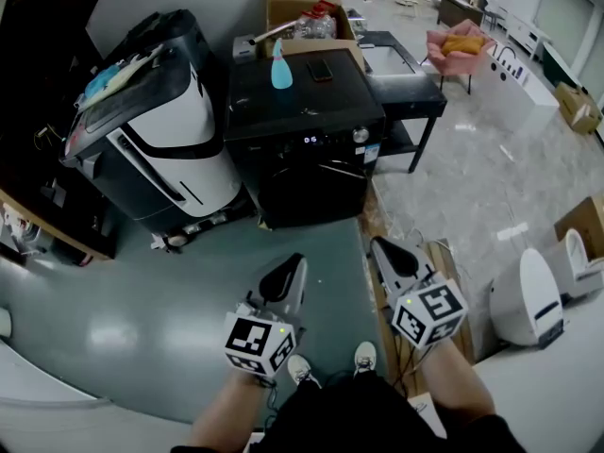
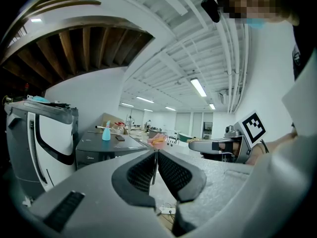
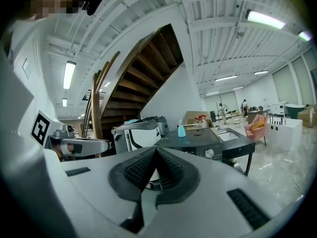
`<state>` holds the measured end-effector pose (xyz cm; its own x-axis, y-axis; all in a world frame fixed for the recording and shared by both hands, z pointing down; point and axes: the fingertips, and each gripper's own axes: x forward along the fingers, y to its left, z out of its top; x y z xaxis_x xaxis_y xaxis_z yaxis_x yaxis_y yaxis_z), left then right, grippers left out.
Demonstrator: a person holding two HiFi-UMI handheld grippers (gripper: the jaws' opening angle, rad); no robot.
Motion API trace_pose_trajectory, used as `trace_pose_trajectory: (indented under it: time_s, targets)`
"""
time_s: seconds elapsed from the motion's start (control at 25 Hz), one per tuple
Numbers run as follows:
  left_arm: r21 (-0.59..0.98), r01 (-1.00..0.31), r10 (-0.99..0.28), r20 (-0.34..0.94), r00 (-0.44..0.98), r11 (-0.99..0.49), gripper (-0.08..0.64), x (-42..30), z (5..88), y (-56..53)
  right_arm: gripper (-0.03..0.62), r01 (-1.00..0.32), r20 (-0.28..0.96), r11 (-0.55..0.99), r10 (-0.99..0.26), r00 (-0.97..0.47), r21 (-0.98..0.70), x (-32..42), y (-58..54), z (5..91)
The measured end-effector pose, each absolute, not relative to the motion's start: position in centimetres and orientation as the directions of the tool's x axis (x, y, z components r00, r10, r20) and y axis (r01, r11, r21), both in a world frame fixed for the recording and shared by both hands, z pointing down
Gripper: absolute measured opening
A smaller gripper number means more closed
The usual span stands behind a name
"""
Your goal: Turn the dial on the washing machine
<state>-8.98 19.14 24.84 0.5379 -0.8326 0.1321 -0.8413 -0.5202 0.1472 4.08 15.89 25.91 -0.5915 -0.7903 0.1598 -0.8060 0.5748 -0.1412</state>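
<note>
The black washing machine (image 1: 307,149) stands on the floor a few steps ahead of me, its small silver dial (image 1: 360,135) at the right end of the front panel. The right gripper view shows the machine (image 3: 195,144) and its dial (image 3: 209,153) too. My left gripper (image 1: 294,264) and right gripper (image 1: 379,246) hang side by side low in the head view, well short of the machine. Both point toward it, shut, with nothing between the pads. In the left gripper view the machine (image 2: 101,150) sits left of the closed jaws.
A blue spray bottle (image 1: 281,69) and a phone (image 1: 321,69) lie on top of the machine. A large white and black appliance (image 1: 160,130) stands to its left, a black table (image 1: 406,88) to its right, a cardboard box (image 1: 302,8) behind. White units (image 1: 528,295) stand at the right.
</note>
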Motion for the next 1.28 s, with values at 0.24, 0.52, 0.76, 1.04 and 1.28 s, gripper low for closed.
trace_pose_trajectory:
  time_s: [0.24, 0.52, 0.76, 1.04, 1.28]
  targets:
    - [0.141, -0.849, -0.837, 0.148, 0.527, -0.509, 0.158, -12.7, 25.8, 19.0, 0.085, -0.793, 0.147, 0.590, -0.780, -0.608, -0.150, 0.3, 15.8, 26.2]
    - [0.121, -0.844, -0.829, 0.158, 0.536, -0.522, 0.251, -17.4, 26.6, 18.6, 0.216, -0.813, 0.137, 0.568, -0.801, -0.582, -0.131, -3.9, 15.0, 27.0]
    - [0.129, -0.833, -0.819, 0.155, 0.553, -0.538, 0.252, -20.8, 26.9, 17.8, 0.225, -0.837, 0.141, 0.533, -0.825, -0.547, -0.126, -6.5, 14.3, 27.2]
    - [0.140, -0.832, -0.820, 0.144, 0.554, -0.537, 0.252, -22.6, 27.0, 15.9, 0.242, -0.847, 0.146, 0.523, -0.834, -0.532, -0.098, -7.9, 12.6, 27.1]
    - [0.128, -0.842, -0.829, 0.148, 0.539, -0.525, 0.253, -21.5, 27.4, 12.6, 0.247, -0.848, 0.146, 0.521, -0.835, -0.531, -0.099, -6.5, 9.1, 27.6]
